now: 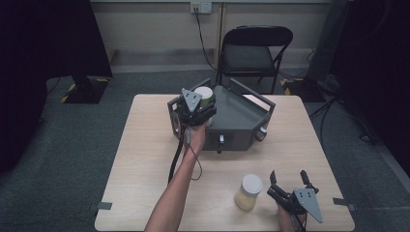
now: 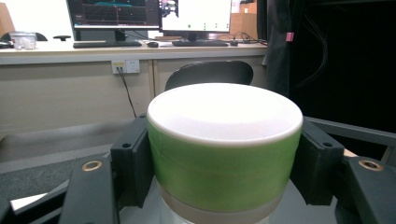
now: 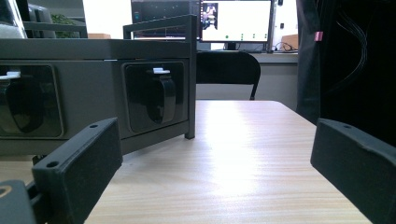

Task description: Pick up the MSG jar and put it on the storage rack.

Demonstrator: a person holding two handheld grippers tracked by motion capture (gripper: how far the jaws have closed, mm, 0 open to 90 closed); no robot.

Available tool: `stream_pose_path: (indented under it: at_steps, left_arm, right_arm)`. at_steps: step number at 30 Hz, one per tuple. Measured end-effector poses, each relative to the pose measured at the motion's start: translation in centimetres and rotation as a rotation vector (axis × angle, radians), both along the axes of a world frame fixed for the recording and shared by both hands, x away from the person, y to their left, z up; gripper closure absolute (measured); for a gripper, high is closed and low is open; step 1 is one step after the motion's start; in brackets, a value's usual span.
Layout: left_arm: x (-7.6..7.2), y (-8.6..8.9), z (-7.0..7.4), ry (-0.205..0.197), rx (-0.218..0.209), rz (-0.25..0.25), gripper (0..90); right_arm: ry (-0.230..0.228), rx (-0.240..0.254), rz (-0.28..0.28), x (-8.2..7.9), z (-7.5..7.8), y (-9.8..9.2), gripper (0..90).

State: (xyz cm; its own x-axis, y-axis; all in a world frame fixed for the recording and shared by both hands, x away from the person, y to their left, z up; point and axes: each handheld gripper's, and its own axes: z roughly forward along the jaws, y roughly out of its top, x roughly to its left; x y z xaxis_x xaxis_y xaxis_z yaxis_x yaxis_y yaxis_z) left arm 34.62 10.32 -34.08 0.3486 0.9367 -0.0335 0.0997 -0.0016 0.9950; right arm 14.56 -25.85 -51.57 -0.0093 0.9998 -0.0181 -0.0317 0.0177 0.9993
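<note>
A green jar with a white lid (image 2: 224, 149) sits between the black jaws of my left gripper (image 1: 197, 107), which is shut on it. In the high view that jar (image 1: 205, 94) is held at the left end of the dark grey box (image 1: 241, 118). A second jar (image 1: 248, 191), yellowish with a white lid, stands on the table near the front. Just right of it my right gripper (image 1: 289, 178) rests low at the table's front right with its jaws open and nothing between them. In the right gripper view the bare tabletop lies between its jaws (image 3: 219, 186).
The grey box has latches on its front face (image 3: 161, 95) and an open top. A black folding chair (image 1: 254, 50) stands behind the wooden table (image 1: 145, 159). Cables run along the floor at the right. Monitors sit on a desk in the background.
</note>
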Motion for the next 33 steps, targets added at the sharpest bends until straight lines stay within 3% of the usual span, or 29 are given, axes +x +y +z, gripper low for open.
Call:
stream_pose_path:
  at_steps: [5,7,8,11,14,15,24,26,33]
  left_arm:
    - [0.1,0.2,0.1,0.003,0.005,-0.006,32.9]
    - [0.0,-0.1,0.3,0.008,0.015,0.013,15.4]
    - [0.1,0.0,0.2,-0.004,0.03,0.002,11.3]
    - [0.1,-0.2,0.3,-0.005,0.054,0.014,7.5]
    - [0.3,0.6,0.5,0.024,0.018,-0.011,1.9]
    - [0.3,0.9,0.6,0.022,-0.002,-0.031,2.0]
    - [0.2,1.3,0.4,0.022,-0.031,-0.051,0.1]
    - [0.0,1.3,0.3,0.014,-0.017,-0.043,0.1]
    - [-0.6,1.4,-0.2,0.011,-0.025,-0.028,0.0]
  right_arm:
    - [0.0,-0.001,0.001,0.0,0.0,0.0,0.6]
    - [0.0,0.0,0.0,0.0,0.0,0.0,0.6]
    - [0.0,-0.001,0.001,0.0,0.0,0.0,0.6]
    - [-0.001,-0.002,0.001,0.0,0.0,0.0,0.6]
    - [0.0,-0.003,0.001,0.0,0.0,0.0,0.6]
    - [0.0,-0.003,0.002,0.0,0.0,0.0,0.6]
    - [0.0,-0.004,0.0,0.0,0.0,0.0,0.6]
    - [-0.001,-0.002,0.0,0.0,0.0,0.0,0.6]
    - [-0.001,-0.002,0.001,0.0,0.0,0.0,0.6]
